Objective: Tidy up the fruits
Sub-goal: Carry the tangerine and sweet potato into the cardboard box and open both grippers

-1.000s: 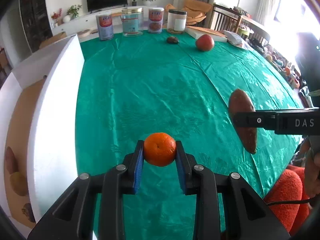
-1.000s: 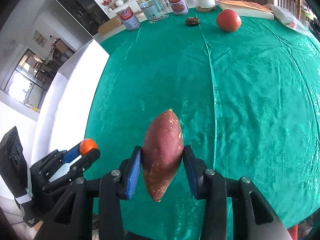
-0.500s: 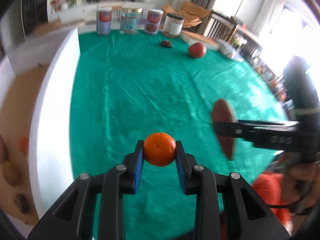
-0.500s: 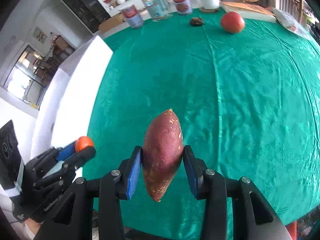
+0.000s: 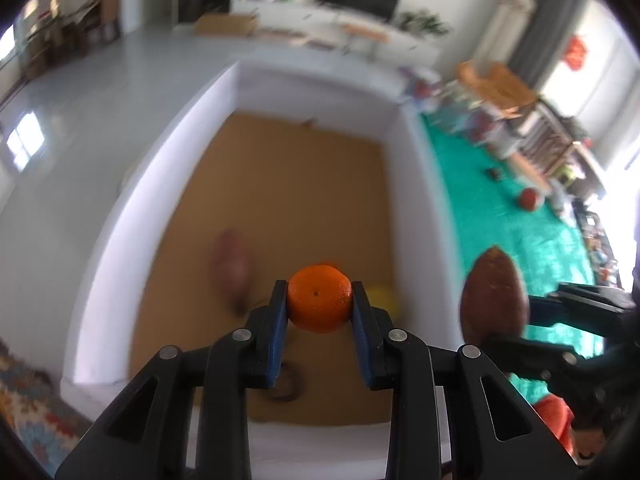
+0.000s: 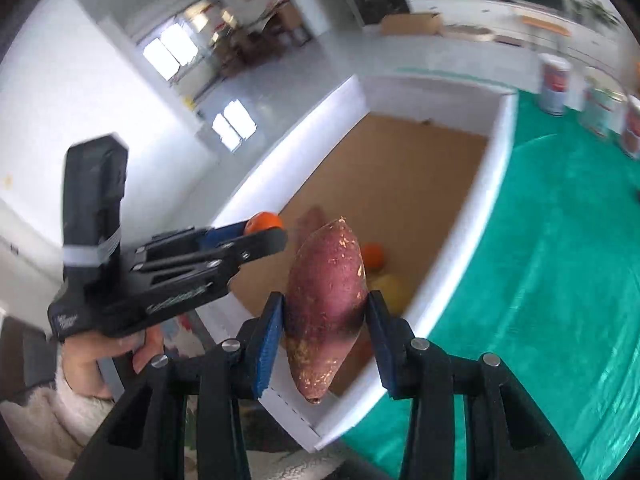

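My left gripper [image 5: 320,306] is shut on a small orange [image 5: 320,298] and hangs over the white box [image 5: 120,216] with a brown floor. My right gripper [image 6: 326,320] is shut on a reddish sweet potato [image 6: 326,304], held upright above the box's near wall [image 6: 472,216]. In the right wrist view the left gripper [image 6: 264,228] with its orange [image 6: 263,222] shows at the left. The sweet potato [image 5: 494,296] also appears at the right of the left wrist view. Inside the box lie another sweet potato [image 5: 232,268], a yellow fruit [image 6: 390,288] and an orange fruit [image 6: 372,254].
A green cloth [image 6: 560,264] covers the table right of the box. A red apple [image 5: 530,199] and a small dark fruit [image 5: 495,173] lie far out on it. Several tins [image 6: 554,80] stand along its far edge. A hand [image 6: 104,356] holds the left gripper.
Both grippers have swung left and up from over the green cloth to the white box, still holding the orange and the sweet potato. The box's inside has come into view.
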The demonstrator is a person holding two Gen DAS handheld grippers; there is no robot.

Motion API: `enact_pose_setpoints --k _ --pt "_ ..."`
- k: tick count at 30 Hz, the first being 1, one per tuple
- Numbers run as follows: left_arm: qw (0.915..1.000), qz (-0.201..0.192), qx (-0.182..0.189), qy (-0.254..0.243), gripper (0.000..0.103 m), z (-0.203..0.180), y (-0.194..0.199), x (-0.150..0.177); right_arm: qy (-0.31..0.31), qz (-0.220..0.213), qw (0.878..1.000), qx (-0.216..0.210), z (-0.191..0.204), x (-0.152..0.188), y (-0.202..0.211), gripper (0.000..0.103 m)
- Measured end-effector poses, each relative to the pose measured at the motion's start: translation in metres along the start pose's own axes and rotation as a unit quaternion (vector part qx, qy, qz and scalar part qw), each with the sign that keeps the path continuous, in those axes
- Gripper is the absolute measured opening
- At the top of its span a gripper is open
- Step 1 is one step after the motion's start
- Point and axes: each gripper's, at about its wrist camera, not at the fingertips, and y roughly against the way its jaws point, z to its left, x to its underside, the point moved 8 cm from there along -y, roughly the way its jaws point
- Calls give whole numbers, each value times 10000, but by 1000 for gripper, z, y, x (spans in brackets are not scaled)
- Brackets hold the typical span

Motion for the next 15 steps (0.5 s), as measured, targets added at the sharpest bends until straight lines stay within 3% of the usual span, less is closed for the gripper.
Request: enact_pose_setpoints --k 4,8,11,12,13,15 --pt "9973 497 -465 267 30 45 -38 27 341 559 9972 364 14 13 -63 41" --pt "9946 729 -638 368 32 57 -55 40 594 929 9905 826 7 23 -98 42" --pt "9933 807 -759 330 48 56 -62 44 740 1032 9868 1005 6 24 -106 43" --pt "9933 796 -770 331 61 56 -63 44 752 958 9876 990 7 23 -104 44" --pt "9936 747 -781 339 67 56 -64 44 695 909 9895 883 7 22 -102 47" --pt "9947 567 -786 350 68 50 -57 42 550 727 9930 750 7 19 -91 51"
